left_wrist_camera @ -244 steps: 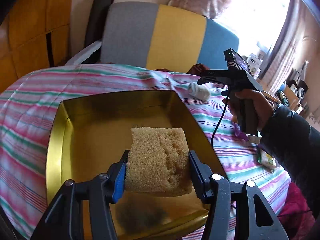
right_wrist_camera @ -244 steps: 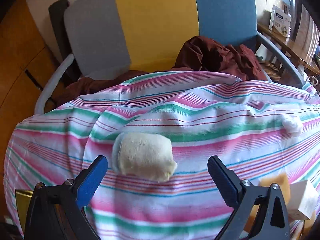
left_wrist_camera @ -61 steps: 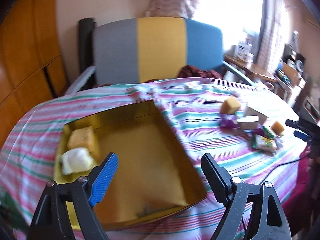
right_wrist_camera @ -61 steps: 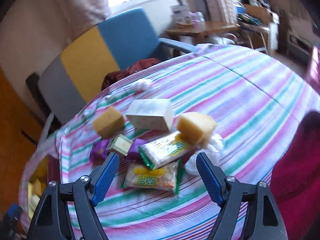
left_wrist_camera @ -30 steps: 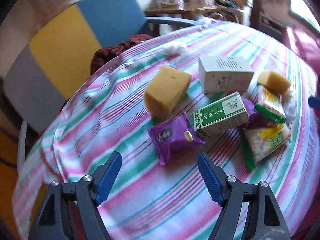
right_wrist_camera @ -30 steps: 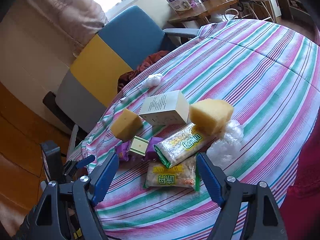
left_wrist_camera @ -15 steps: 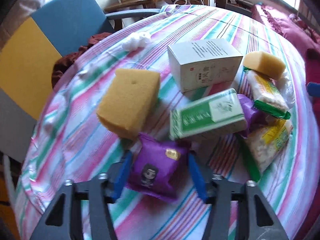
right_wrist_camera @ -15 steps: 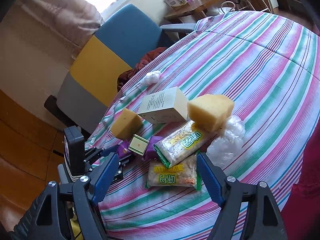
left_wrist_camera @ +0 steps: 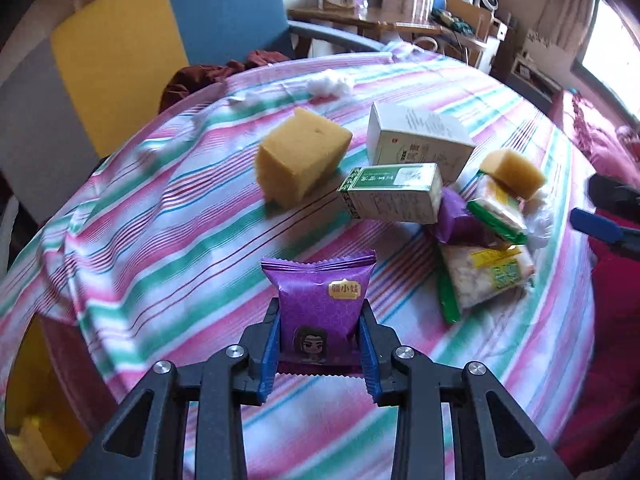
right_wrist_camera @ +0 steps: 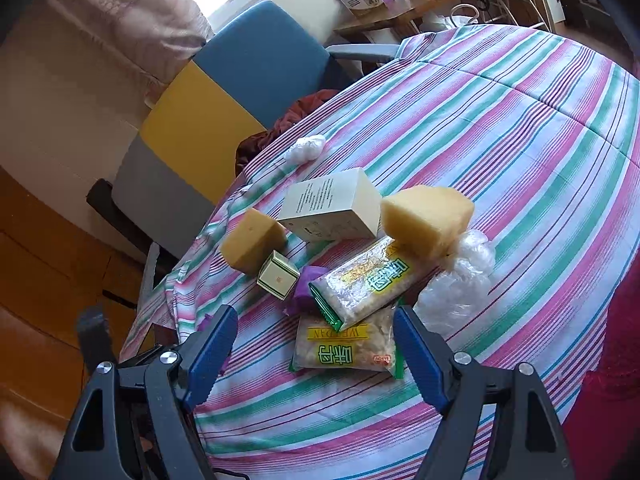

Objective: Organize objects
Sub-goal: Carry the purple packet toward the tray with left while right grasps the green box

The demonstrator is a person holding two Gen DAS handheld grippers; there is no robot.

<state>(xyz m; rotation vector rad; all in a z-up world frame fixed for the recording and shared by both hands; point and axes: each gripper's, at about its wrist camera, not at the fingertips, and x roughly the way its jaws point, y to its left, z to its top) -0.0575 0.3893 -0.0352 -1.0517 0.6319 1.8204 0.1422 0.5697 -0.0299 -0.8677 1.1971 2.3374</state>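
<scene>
My left gripper (left_wrist_camera: 318,350) is shut on a purple snack packet (left_wrist_camera: 320,304) and holds it above the striped tablecloth (left_wrist_camera: 160,240). Beyond it lie a yellow sponge block (left_wrist_camera: 300,160), a green box (left_wrist_camera: 392,192), a white box (left_wrist_camera: 416,140), a second purple packet (left_wrist_camera: 456,216), a smaller sponge (left_wrist_camera: 512,174) and clear snack bags (left_wrist_camera: 484,272). My right gripper (right_wrist_camera: 316,344) is open and empty, held just before a snack bag (right_wrist_camera: 344,348). The gold tray (left_wrist_camera: 24,400) shows at the lower left of the left wrist view.
A grey, yellow and blue chair (right_wrist_camera: 224,92) stands behind the table with a dark red cloth (left_wrist_camera: 224,74) on its seat. A white wad (right_wrist_camera: 306,148) and crumpled clear plastic (right_wrist_camera: 460,280) lie on the cloth. A cluttered wooden desk (left_wrist_camera: 384,20) is at the back.
My left gripper has closed on the purple packet and lifted it back from the pile. The right gripper has barely moved and stays open.
</scene>
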